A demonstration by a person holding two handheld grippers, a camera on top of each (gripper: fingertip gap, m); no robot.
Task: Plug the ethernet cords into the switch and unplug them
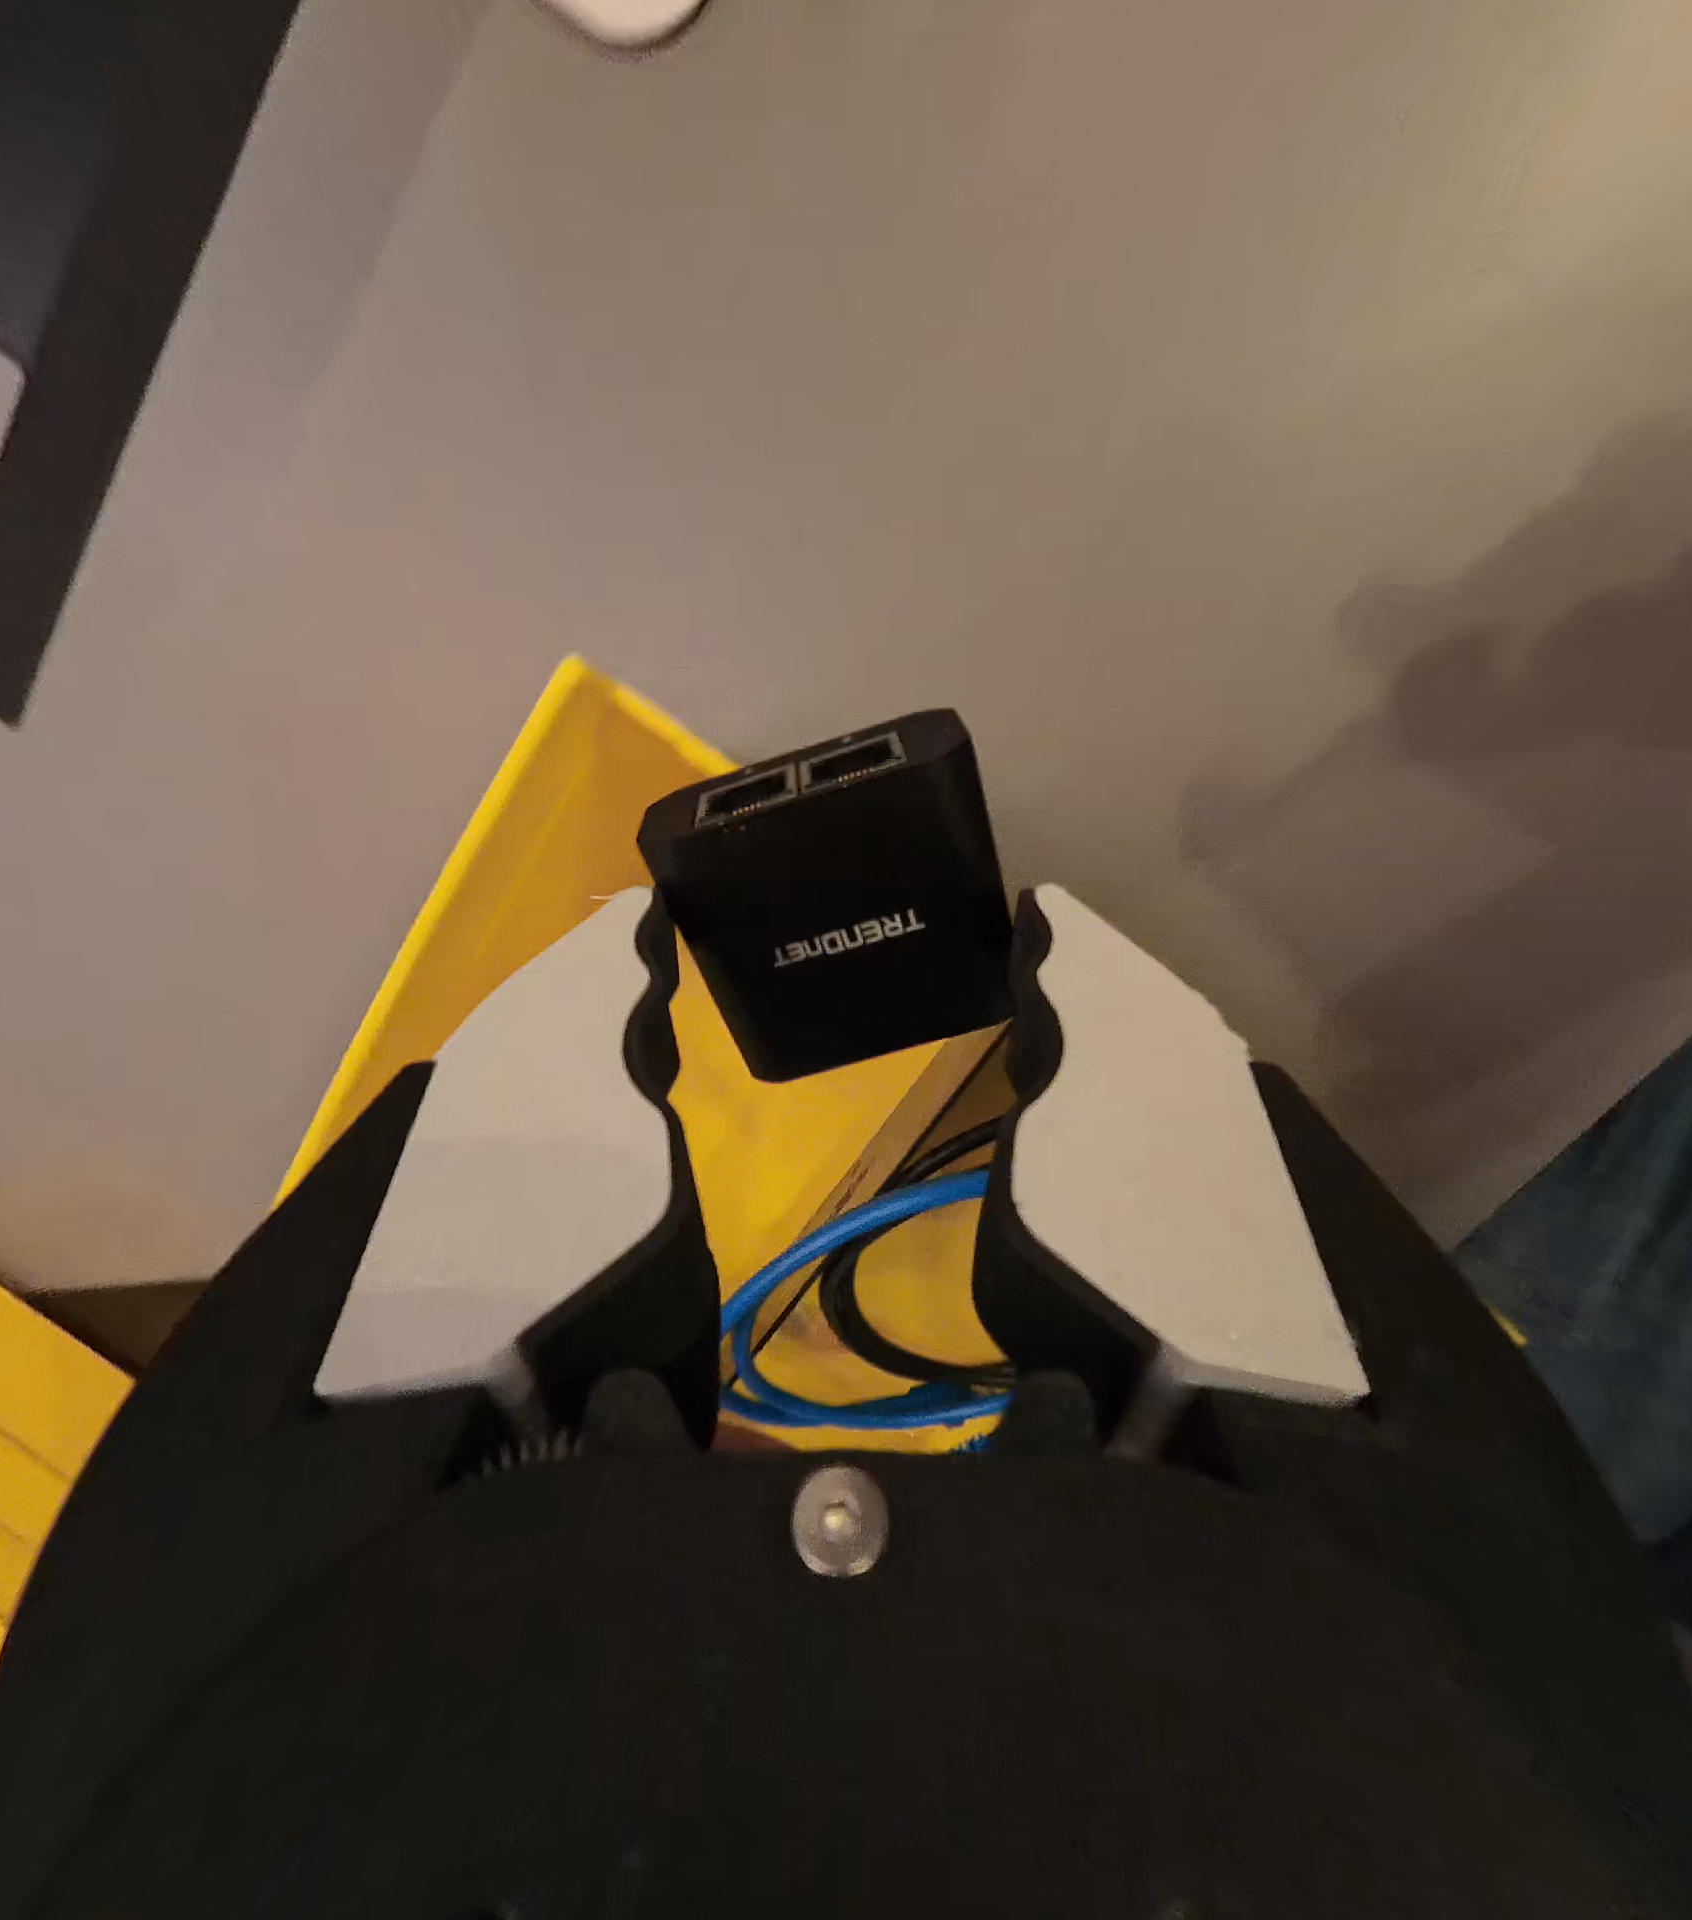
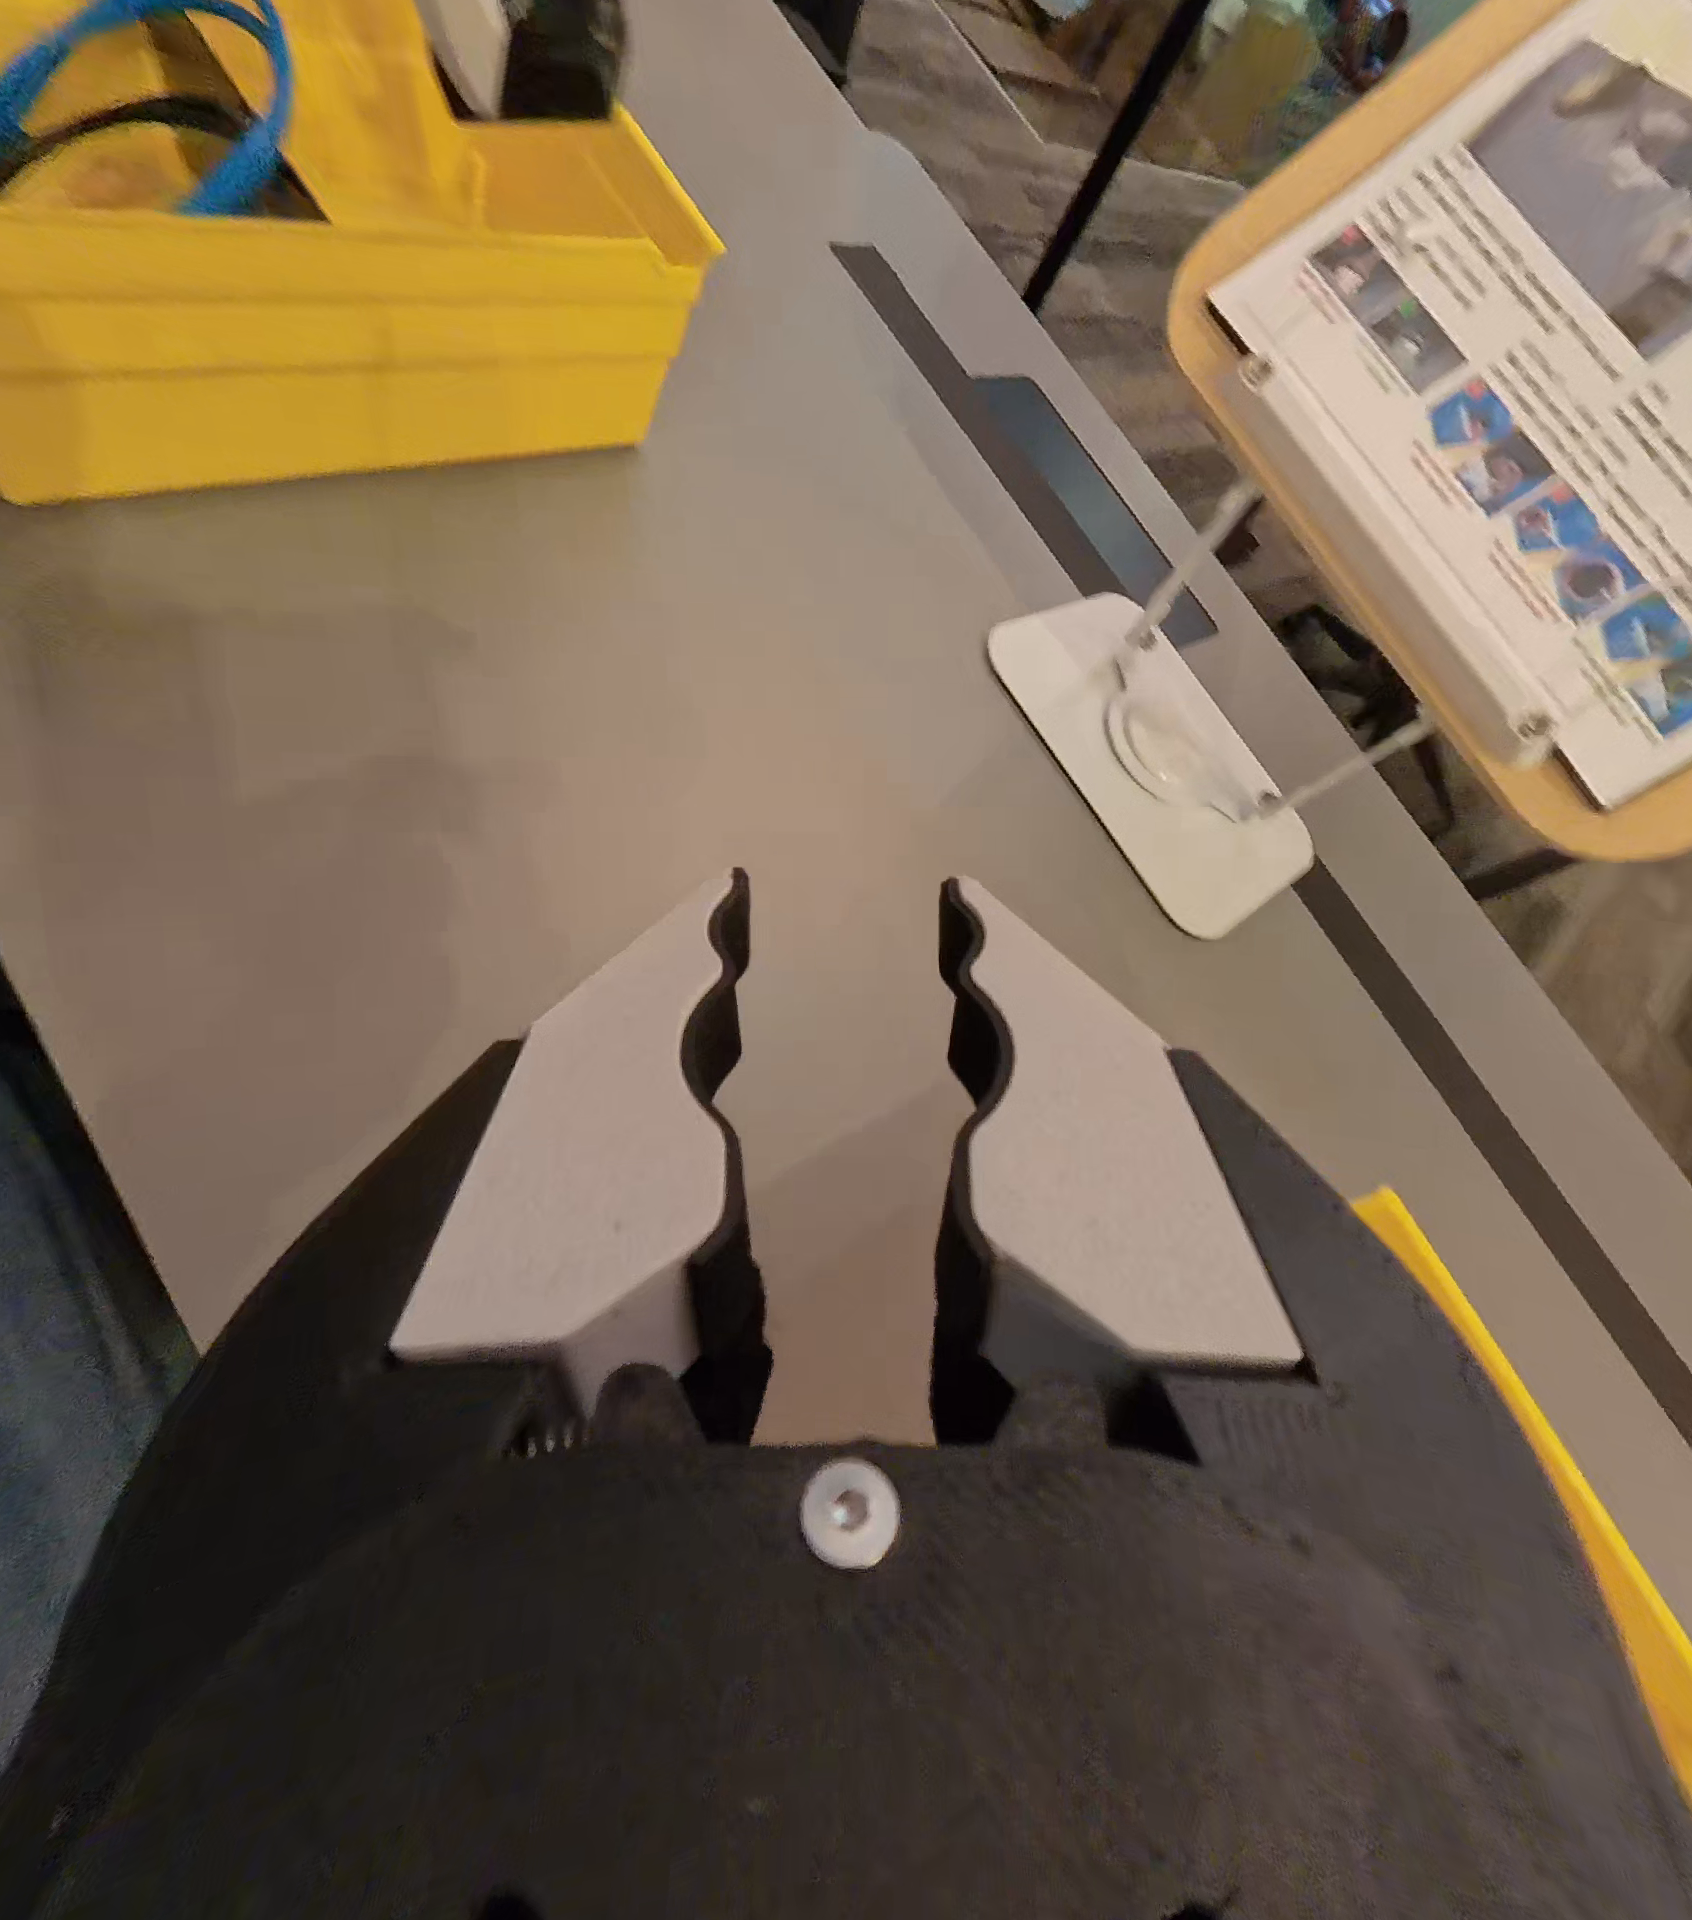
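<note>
My left gripper (image 1: 837,914) is shut on a small black switch (image 1: 837,894) and holds it above a yellow bin (image 1: 551,862). The switch's two empty ports (image 1: 800,784) face away from me. A blue ethernet cord (image 1: 821,1320) and a black cord (image 1: 873,1309) lie coiled in the bin below. My right gripper (image 2: 842,904) is open and empty over the grey table (image 2: 509,675). In the right wrist view the yellow bin (image 2: 302,364) stands at the far left with the blue cord (image 2: 239,135) and black cord (image 2: 94,130) in it; part of the left gripper (image 2: 520,52) shows above it.
A white stand base (image 2: 1154,758) holds a tilted printed sheet (image 2: 1548,416) at the table's right edge. A black strip (image 2: 1444,1039) runs along that edge. Another yellow bin's rim (image 2: 1600,1558) shows at the lower right. A person's dark blue clothing (image 1: 1652,1299) is at the near side.
</note>
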